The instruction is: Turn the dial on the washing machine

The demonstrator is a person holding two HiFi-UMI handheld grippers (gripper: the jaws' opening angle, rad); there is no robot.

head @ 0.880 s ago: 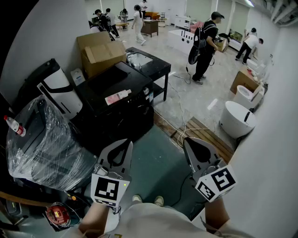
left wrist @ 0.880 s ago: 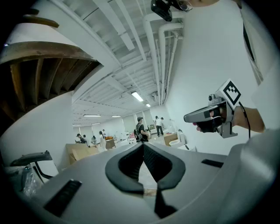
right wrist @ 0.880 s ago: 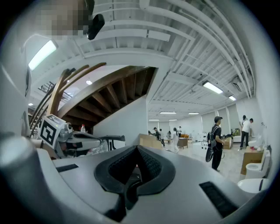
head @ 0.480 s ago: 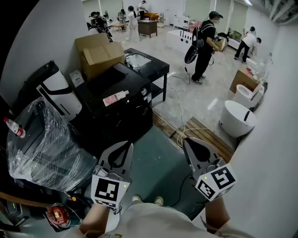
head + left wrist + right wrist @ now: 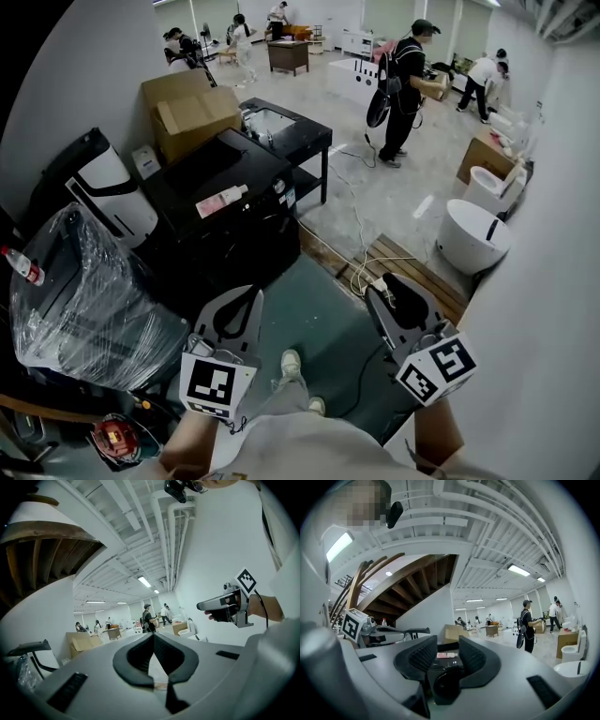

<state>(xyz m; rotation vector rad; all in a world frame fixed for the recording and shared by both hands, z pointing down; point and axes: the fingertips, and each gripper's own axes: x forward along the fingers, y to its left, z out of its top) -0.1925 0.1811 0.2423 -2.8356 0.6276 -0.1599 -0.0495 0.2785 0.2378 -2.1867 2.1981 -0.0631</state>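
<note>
The black washing machine (image 5: 234, 211) stands against the left wall, ahead of both grippers and apart from them. A pink pack (image 5: 221, 200) lies on its top. Its dial is too small to make out. My left gripper (image 5: 255, 293) is held level at the lower left with its jaw tips together and nothing in them; the left gripper view (image 5: 153, 635) shows the same. My right gripper (image 5: 382, 286) is level at the lower right, with its jaws apart and empty. Between its jaws (image 5: 446, 645) in the right gripper view I see the machine (image 5: 440, 663) and the pink pack (image 5: 446, 655).
A plastic-wrapped appliance (image 5: 84, 291) sits left of the machine. Behind it are a cardboard box (image 5: 192, 112) and a black side table (image 5: 295, 136). A wooden pallet (image 5: 403, 267) with cables, a white tub (image 5: 473, 234) and a white wall lie to the right. Several people move at the back.
The person holding the grippers has stepped forward: a shoe now shows on the floor between the grippers. The room has shifted slightly in view. Both grippers keep their places and jaw positions.
</note>
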